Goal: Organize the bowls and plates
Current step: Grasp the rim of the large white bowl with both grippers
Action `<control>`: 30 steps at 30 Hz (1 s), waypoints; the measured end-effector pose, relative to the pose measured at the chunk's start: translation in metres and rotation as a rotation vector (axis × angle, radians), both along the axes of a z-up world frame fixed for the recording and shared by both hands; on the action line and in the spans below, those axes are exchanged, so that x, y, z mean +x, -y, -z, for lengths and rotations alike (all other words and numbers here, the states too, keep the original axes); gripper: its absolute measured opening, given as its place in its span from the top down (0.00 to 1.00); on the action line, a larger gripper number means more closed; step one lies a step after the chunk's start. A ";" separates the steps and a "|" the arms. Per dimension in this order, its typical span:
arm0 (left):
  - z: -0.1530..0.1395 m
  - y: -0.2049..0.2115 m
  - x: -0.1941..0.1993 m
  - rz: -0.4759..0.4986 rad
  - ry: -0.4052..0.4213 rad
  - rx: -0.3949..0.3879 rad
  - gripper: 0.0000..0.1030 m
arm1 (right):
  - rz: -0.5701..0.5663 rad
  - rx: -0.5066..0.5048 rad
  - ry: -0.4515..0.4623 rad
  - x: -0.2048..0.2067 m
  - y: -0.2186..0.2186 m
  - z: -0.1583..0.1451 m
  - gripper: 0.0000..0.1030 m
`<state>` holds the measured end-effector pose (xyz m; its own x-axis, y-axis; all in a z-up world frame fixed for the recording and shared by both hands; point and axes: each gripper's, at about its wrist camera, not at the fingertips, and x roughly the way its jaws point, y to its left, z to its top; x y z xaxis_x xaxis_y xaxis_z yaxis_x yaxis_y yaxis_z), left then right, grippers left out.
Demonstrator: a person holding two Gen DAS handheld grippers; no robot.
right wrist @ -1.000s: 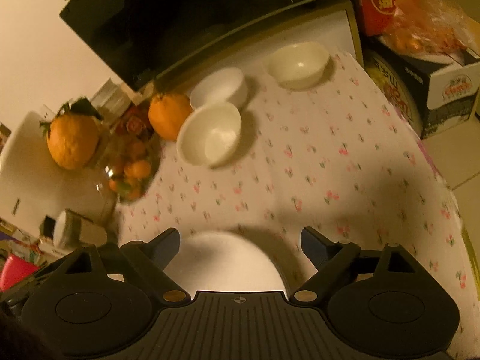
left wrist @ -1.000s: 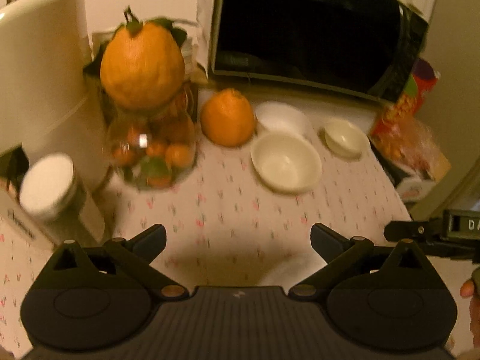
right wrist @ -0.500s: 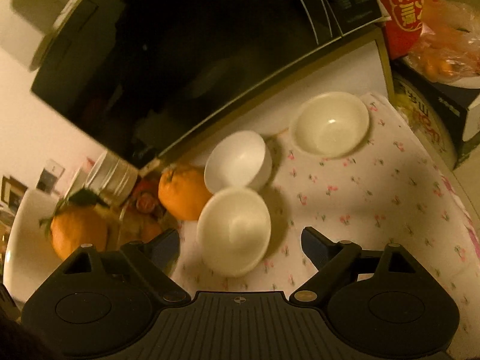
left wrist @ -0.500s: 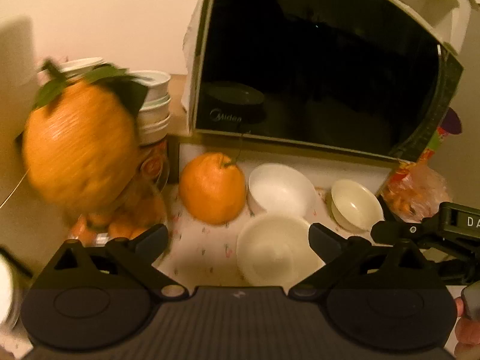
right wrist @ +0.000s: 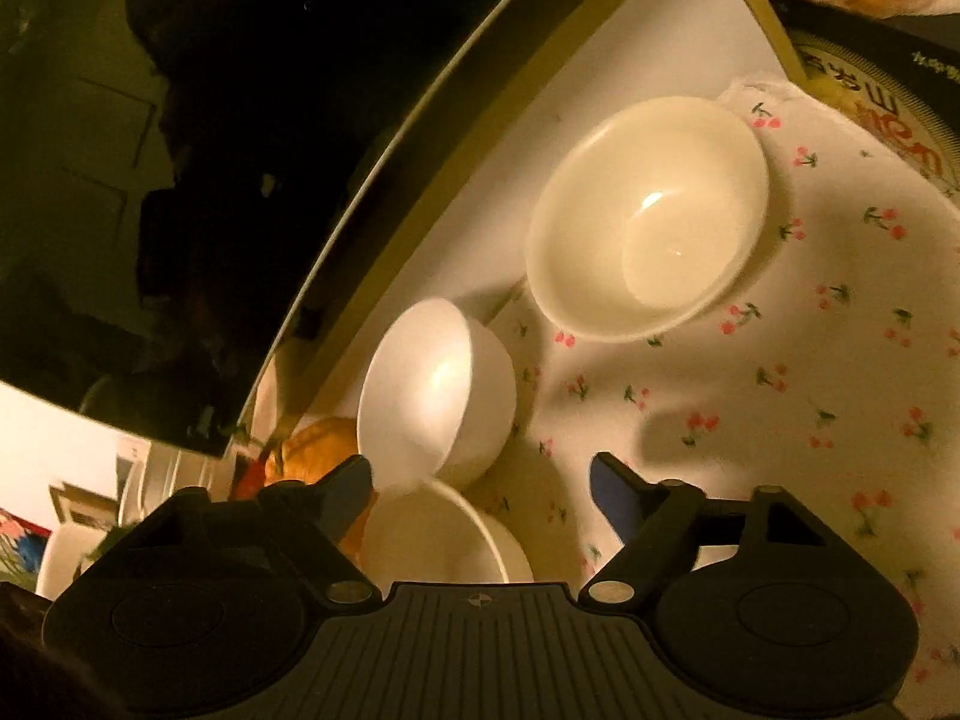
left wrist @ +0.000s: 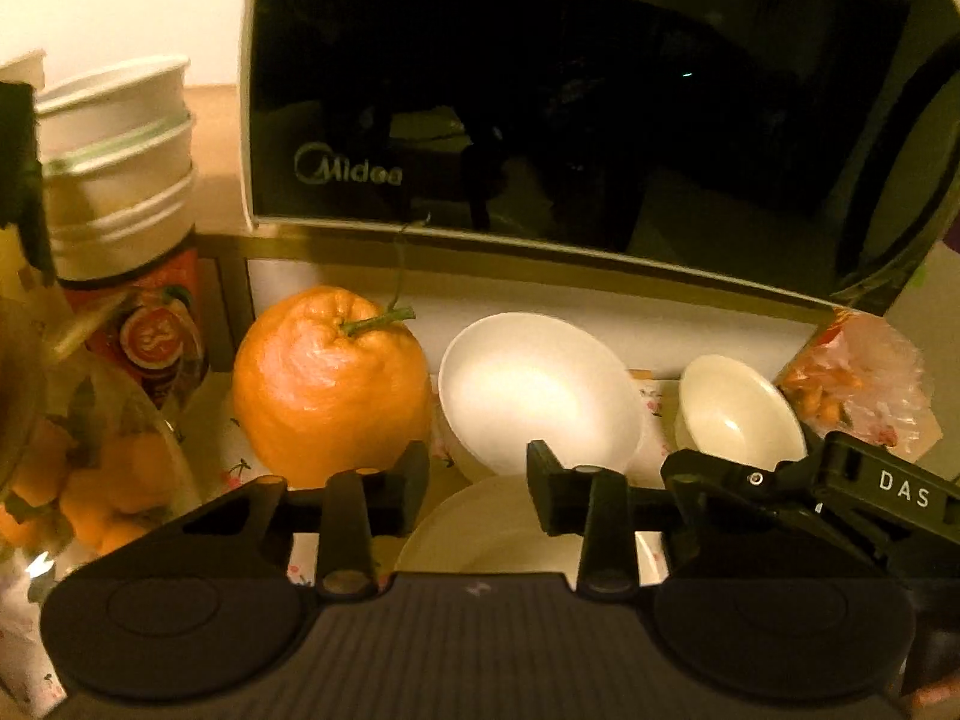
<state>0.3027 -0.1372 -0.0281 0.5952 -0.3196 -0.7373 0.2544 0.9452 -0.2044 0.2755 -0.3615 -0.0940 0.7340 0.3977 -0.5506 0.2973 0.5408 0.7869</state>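
Note:
Three bowls stand on the floral tablecloth [right wrist: 780, 360] in front of the microwave. The white bowl [left wrist: 540, 390] [right wrist: 432, 384] is in the middle, a cream bowl [left wrist: 738, 414] [right wrist: 648, 216] to its right, and a third pale bowl [left wrist: 480, 534] [right wrist: 432, 534] is nearest. My left gripper [left wrist: 477, 474] hovers over the nearest bowl's far rim, its jaws closing and narrow, the pads pressing nothing I can see. My right gripper [right wrist: 480, 480] is over the same bowl with its jaws closing. That bowl's rim runs between the fingers, untouched.
A black microwave [left wrist: 570, 90] fills the back. A big orange [left wrist: 324, 384] sits left of the white bowl, next to a glass jar of small oranges [left wrist: 90, 480] and stacked paper bowls [left wrist: 114, 168]. A snack bag [left wrist: 858, 384] and a box [right wrist: 870, 60] crowd the right.
Both grippers have pushed forward and down toward the bowls by the microwave. The left jaws have narrowed a lot, the right jaws a little. The right view has rolled.

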 end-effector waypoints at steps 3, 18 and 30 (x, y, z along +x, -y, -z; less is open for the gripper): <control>0.006 0.001 0.007 -0.024 -0.024 -0.001 0.77 | 0.024 0.036 0.022 0.005 -0.001 0.008 0.45; 0.019 0.012 0.015 -0.022 0.011 0.017 0.89 | 0.104 0.126 0.035 0.015 -0.010 0.037 0.77; 0.001 0.015 -0.006 0.000 0.007 0.013 0.89 | 0.063 0.064 0.001 -0.001 0.000 0.006 0.78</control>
<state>0.2963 -0.1519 -0.0287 0.6004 -0.3097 -0.7373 0.2554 0.9479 -0.1902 0.2741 -0.3617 -0.0995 0.7593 0.3848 -0.5248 0.3284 0.4696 0.8195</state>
